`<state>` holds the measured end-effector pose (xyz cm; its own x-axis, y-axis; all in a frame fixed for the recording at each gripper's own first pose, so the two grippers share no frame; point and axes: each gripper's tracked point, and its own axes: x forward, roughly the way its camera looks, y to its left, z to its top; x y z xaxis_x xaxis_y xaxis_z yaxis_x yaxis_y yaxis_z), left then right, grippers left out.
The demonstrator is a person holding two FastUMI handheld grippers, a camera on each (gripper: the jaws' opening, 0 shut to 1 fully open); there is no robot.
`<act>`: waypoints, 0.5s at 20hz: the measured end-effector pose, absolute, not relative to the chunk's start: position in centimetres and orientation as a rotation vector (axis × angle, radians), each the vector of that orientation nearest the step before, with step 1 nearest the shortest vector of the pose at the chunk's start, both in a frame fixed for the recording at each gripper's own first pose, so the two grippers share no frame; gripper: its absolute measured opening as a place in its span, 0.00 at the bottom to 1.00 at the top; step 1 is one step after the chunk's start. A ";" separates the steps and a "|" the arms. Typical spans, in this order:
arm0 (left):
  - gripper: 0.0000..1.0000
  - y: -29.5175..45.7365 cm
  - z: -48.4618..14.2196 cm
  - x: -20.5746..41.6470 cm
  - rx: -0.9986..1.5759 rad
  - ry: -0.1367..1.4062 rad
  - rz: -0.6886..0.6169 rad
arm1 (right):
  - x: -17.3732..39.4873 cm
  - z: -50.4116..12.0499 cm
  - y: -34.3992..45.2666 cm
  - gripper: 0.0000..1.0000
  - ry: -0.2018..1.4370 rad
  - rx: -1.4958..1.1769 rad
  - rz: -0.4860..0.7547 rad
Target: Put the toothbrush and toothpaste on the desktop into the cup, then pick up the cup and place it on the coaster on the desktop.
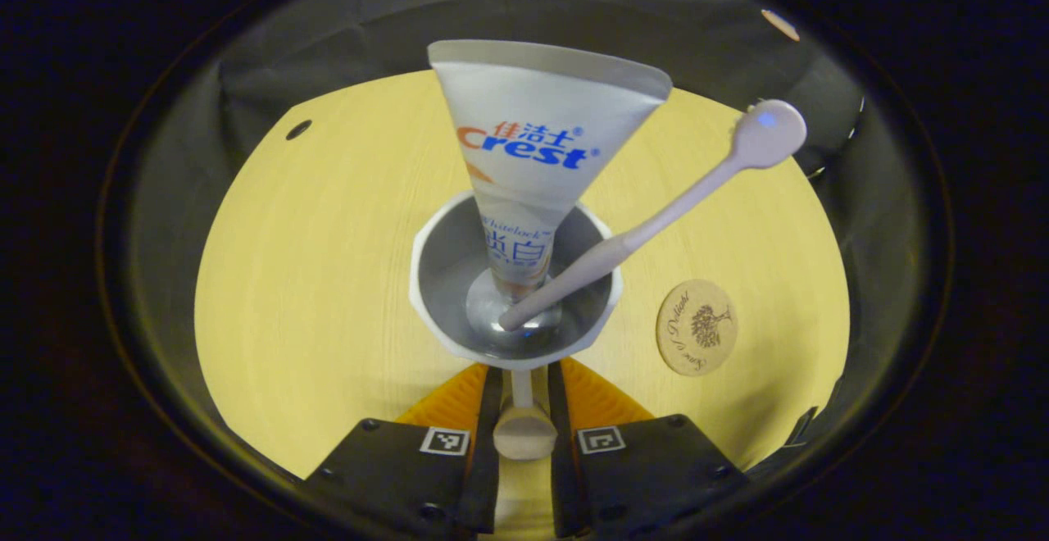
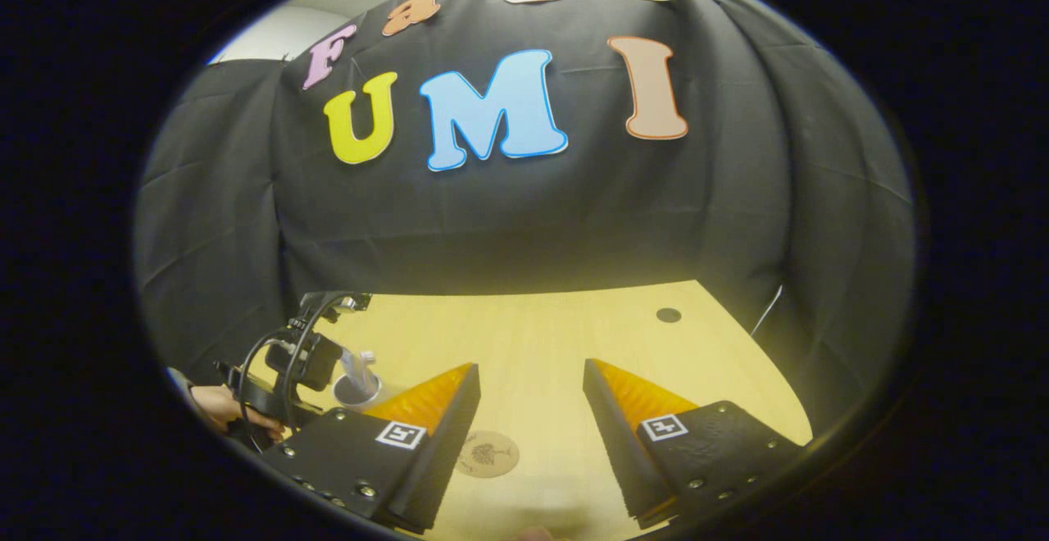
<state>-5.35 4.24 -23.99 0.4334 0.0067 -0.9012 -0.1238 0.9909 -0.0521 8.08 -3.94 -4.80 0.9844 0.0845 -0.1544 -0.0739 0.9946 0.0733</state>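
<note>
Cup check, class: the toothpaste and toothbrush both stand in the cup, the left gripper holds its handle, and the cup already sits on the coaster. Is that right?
Not quite. In the left gripper view the cup stands on the bare desktop, with the coaster apart beside it. The toothpaste and toothbrush are inside, and the left gripper holds the handle.

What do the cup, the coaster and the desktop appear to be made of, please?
The cup looks like matte white plastic with a faceted rim and a glossy grey inside that reflects light. The coaster seems cork or light wood, a tan speckled disc with a dark printed tree. The desktop looks like pale wood-grain laminate, faintly streaked.
</note>
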 end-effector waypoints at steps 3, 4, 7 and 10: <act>0.30 4.2 -23.7 -5.3 -0.103 1.092 0.067 | 8.0 -5.0 -4.1 0.80 0.162 0.071 0.077; 0.29 4.2 -23.7 -5.3 -0.088 1.079 0.063 | 7.9 -4.9 -4.1 0.80 0.162 0.070 0.075; 0.30 3.1 -23.7 -5.2 -0.096 1.054 0.047 | 7.8 -4.9 -4.1 0.80 0.161 0.072 0.072; 0.30 1.3 -23.5 -5.2 -0.134 1.036 0.018 | 7.5 -4.8 -4.2 0.80 0.161 0.070 0.068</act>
